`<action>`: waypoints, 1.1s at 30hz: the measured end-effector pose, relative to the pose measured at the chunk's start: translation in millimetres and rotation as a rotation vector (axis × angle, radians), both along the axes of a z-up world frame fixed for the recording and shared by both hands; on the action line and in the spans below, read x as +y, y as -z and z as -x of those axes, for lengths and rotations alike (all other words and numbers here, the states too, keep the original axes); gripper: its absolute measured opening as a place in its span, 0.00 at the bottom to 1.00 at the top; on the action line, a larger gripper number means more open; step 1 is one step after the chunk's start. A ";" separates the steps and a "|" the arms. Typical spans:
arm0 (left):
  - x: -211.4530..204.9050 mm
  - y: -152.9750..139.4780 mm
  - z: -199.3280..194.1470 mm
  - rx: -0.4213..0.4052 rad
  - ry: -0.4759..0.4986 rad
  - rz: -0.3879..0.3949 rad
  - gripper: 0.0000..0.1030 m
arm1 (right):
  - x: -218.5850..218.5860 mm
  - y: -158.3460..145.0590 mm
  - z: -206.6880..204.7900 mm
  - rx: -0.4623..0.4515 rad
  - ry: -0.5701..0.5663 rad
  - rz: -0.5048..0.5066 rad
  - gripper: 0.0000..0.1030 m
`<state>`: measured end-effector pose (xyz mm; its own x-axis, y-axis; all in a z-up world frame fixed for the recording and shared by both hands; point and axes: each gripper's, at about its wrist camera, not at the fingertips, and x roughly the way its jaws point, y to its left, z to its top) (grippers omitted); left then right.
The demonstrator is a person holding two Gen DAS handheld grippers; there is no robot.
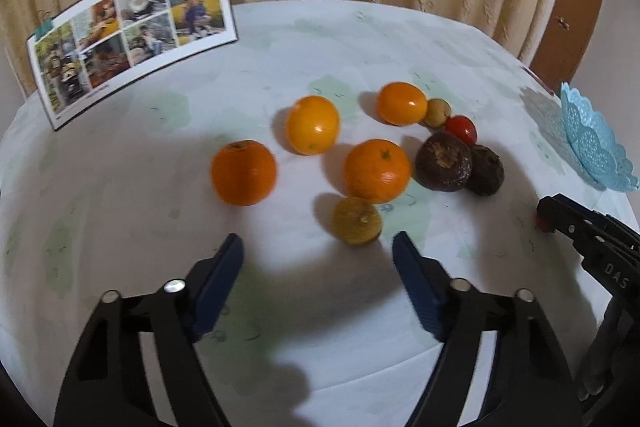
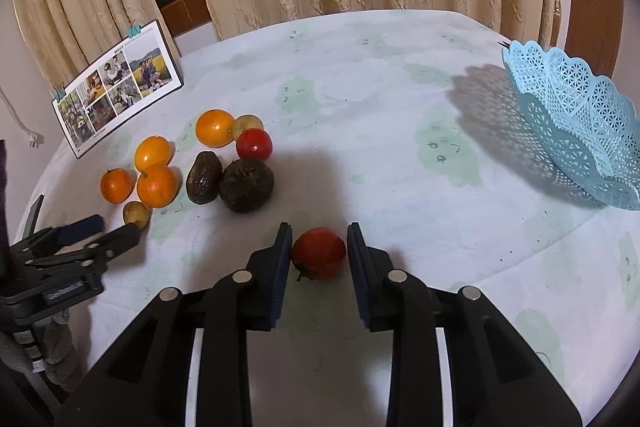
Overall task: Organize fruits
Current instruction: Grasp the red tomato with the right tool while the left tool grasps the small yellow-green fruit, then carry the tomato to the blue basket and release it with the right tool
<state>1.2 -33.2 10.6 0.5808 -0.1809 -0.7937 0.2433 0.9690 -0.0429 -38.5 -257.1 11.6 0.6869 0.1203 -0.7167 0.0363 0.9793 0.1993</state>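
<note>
Several oranges lie on the table, among them one at the left (image 1: 243, 172) and one in the middle (image 1: 377, 170). A small yellow-green citrus (image 1: 357, 220) lies just ahead of my open, empty left gripper (image 1: 318, 251). Two dark fruits (image 1: 442, 161) and a red tomato (image 1: 461, 129) sit to the right. In the right wrist view a second red tomato (image 2: 318, 252) sits between the fingers of my right gripper (image 2: 319, 239); the left pad touches it and a small gap shows at the right pad. The light-blue lace basket (image 2: 576, 123) stands empty at the far right.
A photo card (image 1: 132, 35) held by clips stands at the table's back left. Curtains hang behind the round table (image 2: 380, 99), which is covered with a pale cloth. A wooden door is at the far right. The other gripper (image 2: 80, 231) shows at the left edge.
</note>
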 end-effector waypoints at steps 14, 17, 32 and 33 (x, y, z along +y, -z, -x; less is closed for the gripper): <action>-10.1 0.0 -1.3 -0.021 0.020 -0.025 0.27 | 0.9 7.3 -4.8 0.031 -0.012 -0.004 0.29; -10.1 -5.4 3.3 -0.028 0.022 -0.015 0.27 | 2.8 7.9 -5.9 0.036 -0.016 0.011 0.29; -32.7 -38.7 20.9 -0.099 0.072 0.000 0.27 | -31.2 -22.1 11.9 -0.061 0.049 -0.029 0.29; -34.4 -39.2 21.6 -0.101 0.074 0.001 0.27 | -31.5 -21.6 11.2 -0.055 0.042 -0.036 0.29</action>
